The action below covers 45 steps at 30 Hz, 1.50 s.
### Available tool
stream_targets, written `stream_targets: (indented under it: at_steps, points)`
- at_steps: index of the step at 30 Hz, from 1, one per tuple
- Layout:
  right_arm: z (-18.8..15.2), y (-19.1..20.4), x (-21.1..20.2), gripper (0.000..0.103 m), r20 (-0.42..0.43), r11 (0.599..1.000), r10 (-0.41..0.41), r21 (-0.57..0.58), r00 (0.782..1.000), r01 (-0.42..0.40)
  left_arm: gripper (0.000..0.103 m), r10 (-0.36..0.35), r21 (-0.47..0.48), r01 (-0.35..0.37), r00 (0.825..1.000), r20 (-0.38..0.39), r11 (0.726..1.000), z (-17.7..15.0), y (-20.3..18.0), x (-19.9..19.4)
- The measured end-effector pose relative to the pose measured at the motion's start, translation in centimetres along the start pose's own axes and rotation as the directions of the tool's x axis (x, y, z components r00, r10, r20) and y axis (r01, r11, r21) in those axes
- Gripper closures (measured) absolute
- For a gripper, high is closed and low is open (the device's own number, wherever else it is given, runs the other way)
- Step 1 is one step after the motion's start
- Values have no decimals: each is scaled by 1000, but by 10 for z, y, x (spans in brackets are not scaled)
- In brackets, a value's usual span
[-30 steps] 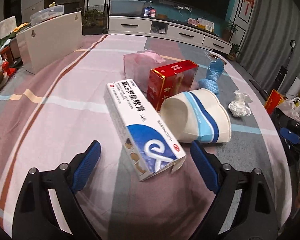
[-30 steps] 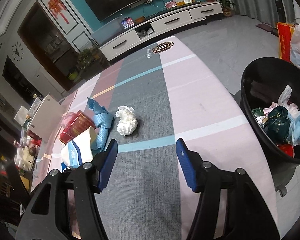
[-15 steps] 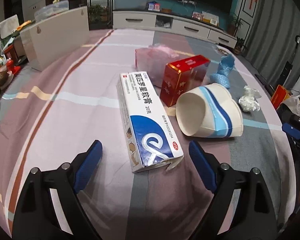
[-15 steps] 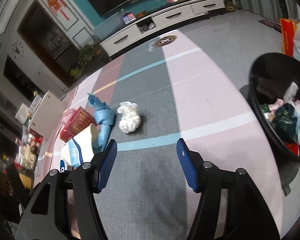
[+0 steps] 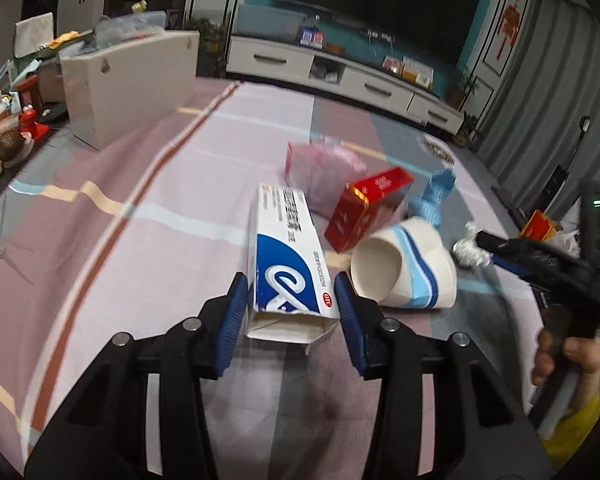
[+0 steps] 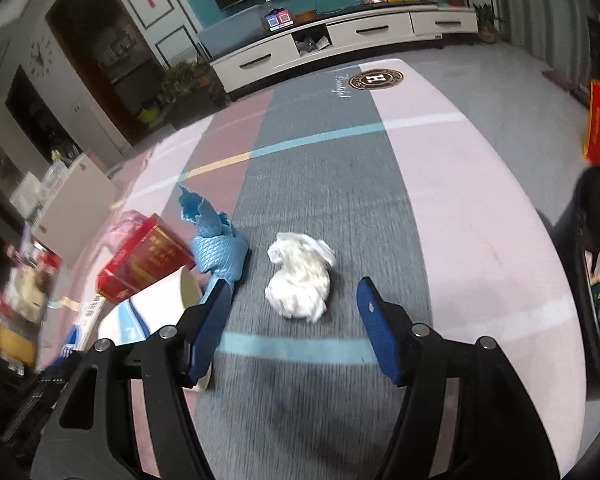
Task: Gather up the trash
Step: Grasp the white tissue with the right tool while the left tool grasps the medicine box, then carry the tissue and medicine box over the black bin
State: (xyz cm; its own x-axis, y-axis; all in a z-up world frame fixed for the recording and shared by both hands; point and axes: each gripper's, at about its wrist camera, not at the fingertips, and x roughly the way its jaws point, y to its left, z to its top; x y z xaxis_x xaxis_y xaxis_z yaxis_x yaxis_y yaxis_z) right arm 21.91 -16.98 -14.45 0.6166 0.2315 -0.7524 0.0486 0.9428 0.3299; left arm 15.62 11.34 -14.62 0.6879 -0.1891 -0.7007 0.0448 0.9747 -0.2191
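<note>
Left hand-held gripper (image 5: 290,300) straddles the ointment box (image 5: 290,256) (open-ended).

White-and-blue ointment box (image 5: 290,264) lies flat, torn end open; crumpled white tissue (image 6: 300,276) nearby.

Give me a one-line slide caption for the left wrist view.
Left gripper closing around the open end of a blue-and-white ointment box, beside a tipped paper cup and red box.

Paper cup (image 5: 404,268) and red box (image 5: 366,216) crowd the carton's (image 5: 288,264) right.
</note>
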Motion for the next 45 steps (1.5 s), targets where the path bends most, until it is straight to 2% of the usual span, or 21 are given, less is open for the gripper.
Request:
stream_targets:
  at_steps: [1,3,7,11,22,27,33,36,45]
  points:
    - [1,2,3,39,0,1000,-3,-8,1000,3,58,1,2,-1,1000,10,1000,1,1,-3]
    - [2,5,9,46,-7,999,-29,-20,1000,29,58,-3,3,3,1000,19,1000,2,1,-7]
    - [0,12,21,72,-32,997,-69,-47,997,67,60,-40,20,39,999,28,999,2,-2,-14]
    - [-1,17,16,83,1,993,-95,-76,996,95,61,-54,43,52,997,60,998,0,-5,-26]
    - [-11,20,-35,85,91,997,-31,-74,995,37,61,-57,59,49,985,160,997,1,-6,-61]
    - [-17,15,-54,85,109,998,-2,-57,994,8,61,-64,100,44,977,206,994,1,-21,-71]
    - [-24,12,-75,85,128,998,6,-70,992,3,61,-133,150,98,959,248,984,-1,-46,-89]
    - [-27,7,-86,85,142,997,-3,-74,990,14,61,-201,164,164,950,237,973,-3,-57,-92]
    - [-32,-10,-112,85,193,997,-39,-51,980,50,61,-289,241,234,930,225,942,-11,-98,-92]
